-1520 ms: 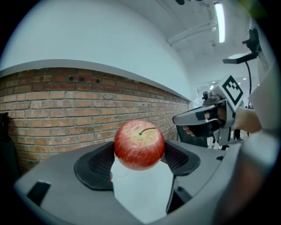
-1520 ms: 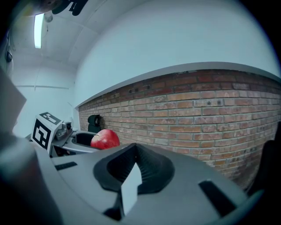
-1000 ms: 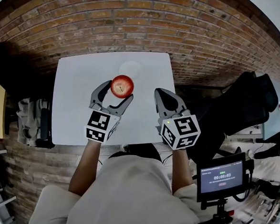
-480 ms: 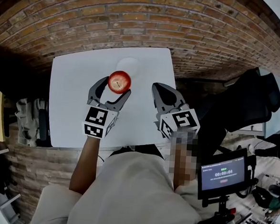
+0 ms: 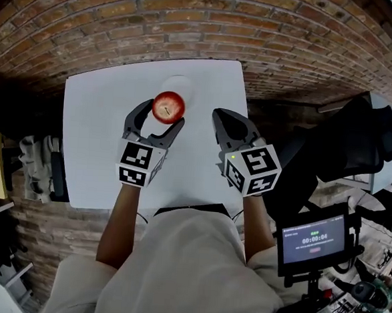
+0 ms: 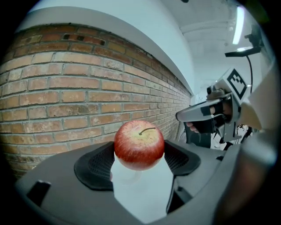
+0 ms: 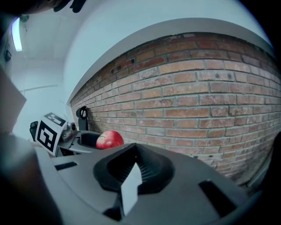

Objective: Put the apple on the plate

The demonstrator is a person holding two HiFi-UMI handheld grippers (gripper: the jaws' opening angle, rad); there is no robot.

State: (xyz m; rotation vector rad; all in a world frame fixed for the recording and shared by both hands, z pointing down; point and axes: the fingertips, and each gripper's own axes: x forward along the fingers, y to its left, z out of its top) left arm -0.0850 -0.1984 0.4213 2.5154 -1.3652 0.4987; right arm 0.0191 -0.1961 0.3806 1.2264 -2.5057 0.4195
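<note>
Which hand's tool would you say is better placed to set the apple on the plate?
Left. The left tool grips the apple, held close to the white plate. The right tool is shut, empty and off to the side.

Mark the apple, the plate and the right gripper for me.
apple (image 6: pixel 139 145): left gripper view, middle of its red skin.
plate (image 5: pixel 182 84): head view, bare far rim beyond the apple.
right gripper (image 5: pixel 223 117): head view, at its fingertips.
</note>
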